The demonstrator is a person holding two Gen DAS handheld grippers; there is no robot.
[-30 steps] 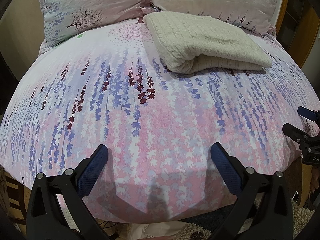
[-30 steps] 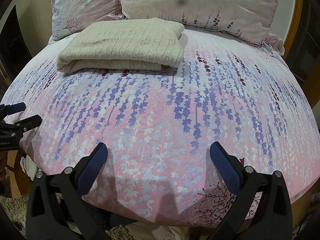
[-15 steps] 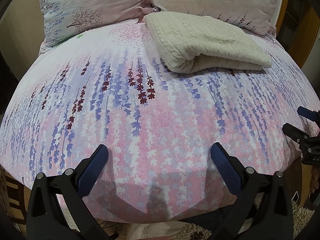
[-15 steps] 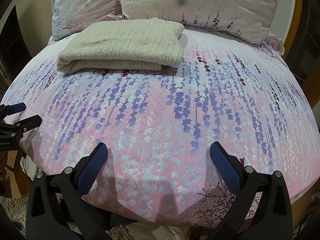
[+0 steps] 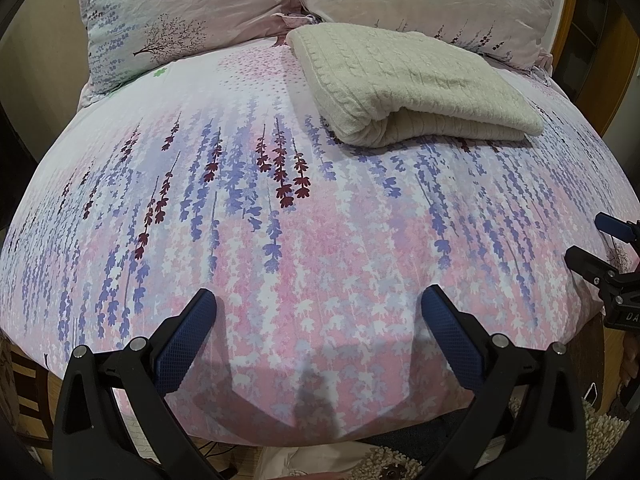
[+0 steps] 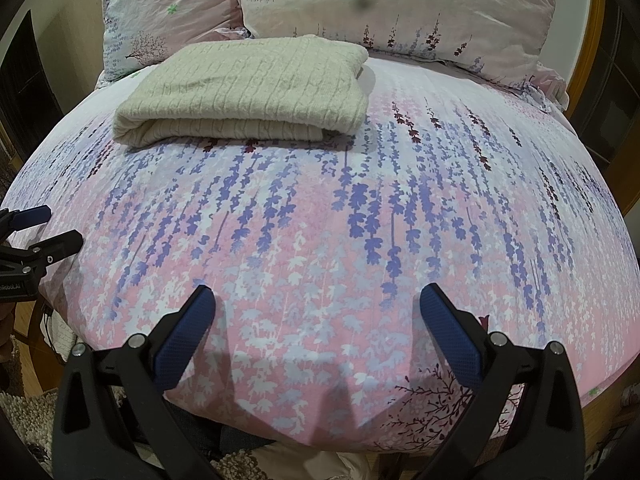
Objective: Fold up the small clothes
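A cream cable-knit garment (image 5: 412, 84) lies folded into a flat rectangle on the far part of the bed, just in front of the pillows; it also shows in the right wrist view (image 6: 248, 88). My left gripper (image 5: 318, 300) is open and empty over the bed's near edge, well short of the garment. My right gripper (image 6: 316, 300) is open and empty over the near edge too. Each gripper shows at the side of the other's view: the right one (image 5: 600, 248) and the left one (image 6: 44, 228).
The bed has a pink and purple floral cover (image 5: 280, 220). Two matching pillows (image 6: 400, 4) lean at the headboard. A wooden bed frame (image 6: 588, 40) runs along the right. A shaggy rug (image 5: 400, 460) lies on the floor below the near edge.
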